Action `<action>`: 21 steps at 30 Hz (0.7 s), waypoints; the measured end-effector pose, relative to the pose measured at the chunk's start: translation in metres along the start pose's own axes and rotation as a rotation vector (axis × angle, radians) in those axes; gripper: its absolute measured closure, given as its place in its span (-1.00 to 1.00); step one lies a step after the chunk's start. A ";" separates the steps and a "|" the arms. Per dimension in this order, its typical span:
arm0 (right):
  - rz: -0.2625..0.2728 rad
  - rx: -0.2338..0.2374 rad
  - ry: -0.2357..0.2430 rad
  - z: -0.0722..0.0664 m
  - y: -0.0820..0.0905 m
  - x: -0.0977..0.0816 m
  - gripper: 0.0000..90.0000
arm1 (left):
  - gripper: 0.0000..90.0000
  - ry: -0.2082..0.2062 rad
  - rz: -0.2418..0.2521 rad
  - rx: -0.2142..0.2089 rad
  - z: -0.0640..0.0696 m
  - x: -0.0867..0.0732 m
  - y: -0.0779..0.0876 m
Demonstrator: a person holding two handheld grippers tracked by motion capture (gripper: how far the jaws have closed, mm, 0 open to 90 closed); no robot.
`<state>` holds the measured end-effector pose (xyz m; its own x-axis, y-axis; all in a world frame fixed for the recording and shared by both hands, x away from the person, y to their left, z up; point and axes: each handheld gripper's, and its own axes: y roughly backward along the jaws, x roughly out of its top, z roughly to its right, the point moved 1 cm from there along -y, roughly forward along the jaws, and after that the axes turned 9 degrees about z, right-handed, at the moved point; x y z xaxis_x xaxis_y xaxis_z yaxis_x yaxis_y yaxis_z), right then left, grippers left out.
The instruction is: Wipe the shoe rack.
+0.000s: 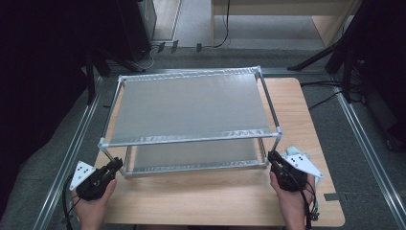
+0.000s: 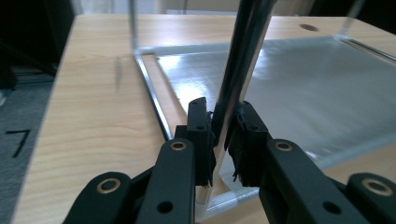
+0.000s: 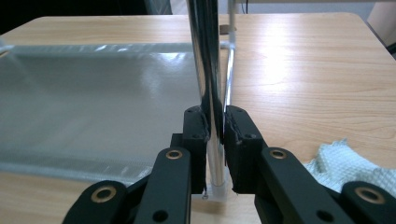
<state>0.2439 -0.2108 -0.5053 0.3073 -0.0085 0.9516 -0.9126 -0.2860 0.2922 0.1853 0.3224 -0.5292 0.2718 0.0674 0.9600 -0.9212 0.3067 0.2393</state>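
A two-shelf metal rack [image 1: 191,108] with silvery sheet shelves stands on the wooden table [image 1: 215,196]. At its front left corner my left gripper [image 1: 117,165] is shut on the leaning corner post [image 1: 111,155]. In the left gripper view that shiny post [image 2: 243,56] runs up between the pads of the left gripper [image 2: 222,109], just above the lower shelf [image 2: 303,88]. My right gripper [image 1: 274,157] is shut on the front right post [image 1: 273,148]. The right gripper view has this upright post [image 3: 205,46] pinched near its foot by the right gripper [image 3: 215,112].
A pale green cloth [image 1: 294,154] lies on the table beside my right hand, also in the right gripper view [image 3: 345,168]. Metal floor rails [image 1: 72,143] run along both sides of the table. Dark stands and a desk sit beyond the far edge.
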 end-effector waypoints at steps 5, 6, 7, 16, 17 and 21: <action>-0.021 -0.018 -0.028 0.013 -0.011 0.002 0.75 | 0.75 0.004 -0.027 -0.048 0.012 -0.008 0.009; -0.024 -0.017 -0.034 0.015 -0.013 0.003 0.75 | 0.75 0.000 -0.033 -0.057 0.014 -0.009 0.011; -0.031 -0.014 -0.044 0.017 -0.013 0.003 0.75 | 0.75 -0.005 -0.036 -0.064 0.016 -0.010 0.013; -0.023 -0.015 -0.068 0.031 -0.014 0.002 0.61 | 0.68 0.019 -0.036 -0.133 0.026 -0.014 0.016; -0.012 -0.016 -0.060 0.034 -0.012 0.002 0.50 | 0.50 0.029 -0.030 -0.135 0.025 -0.013 0.016; 0.002 0.006 -0.074 0.039 -0.007 0.002 0.43 | 0.38 0.065 0.045 -0.156 0.022 -0.008 0.021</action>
<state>0.2619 -0.2462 -0.5094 0.3249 -0.0797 0.9424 -0.9115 -0.2920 0.2896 0.1579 0.3073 -0.5289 0.2534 0.1445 0.9565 -0.8799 0.4452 0.1659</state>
